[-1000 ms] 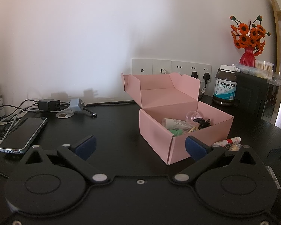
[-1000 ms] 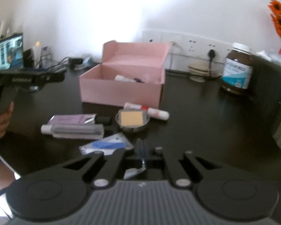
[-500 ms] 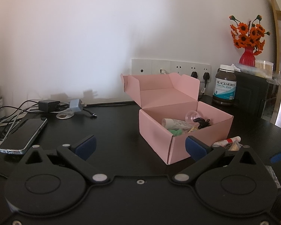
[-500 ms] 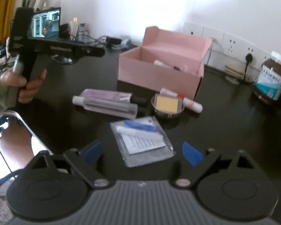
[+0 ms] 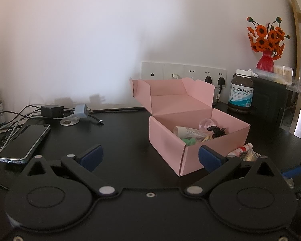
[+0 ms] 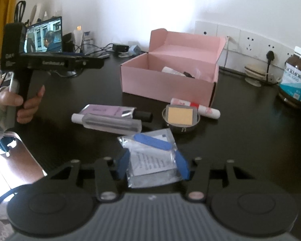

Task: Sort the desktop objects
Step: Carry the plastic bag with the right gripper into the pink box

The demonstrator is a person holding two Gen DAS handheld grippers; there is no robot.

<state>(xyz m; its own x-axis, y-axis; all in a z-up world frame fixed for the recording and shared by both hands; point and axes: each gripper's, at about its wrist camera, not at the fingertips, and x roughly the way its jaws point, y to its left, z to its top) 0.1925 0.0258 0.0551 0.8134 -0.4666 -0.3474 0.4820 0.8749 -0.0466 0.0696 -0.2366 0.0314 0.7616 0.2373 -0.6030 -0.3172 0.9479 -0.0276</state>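
Right tongs (image 6: pixel 153 163) were closed on the packet (image 6: pixel 150 156), box (image 6: pixel 166 82) ahead; left tongs (image 5: pixel 149 156) stood open, empty.

Bare desk (image 5: pixel 126 140) left of pink box (image 5: pixel 170 146); phone (image 5: pixel 24 142) borders it.

Pink box (image 5: pixel 198 140) contents half hidden by front wall – items inside too jumbled to name. Red-and-white tube (image 5: pixel 243 149) partly behind left gripper arm. Print on sachet (image 6: pixel 150 154) slip blurred. Bottle (image 6: pixel 296 80) cut by right edge.
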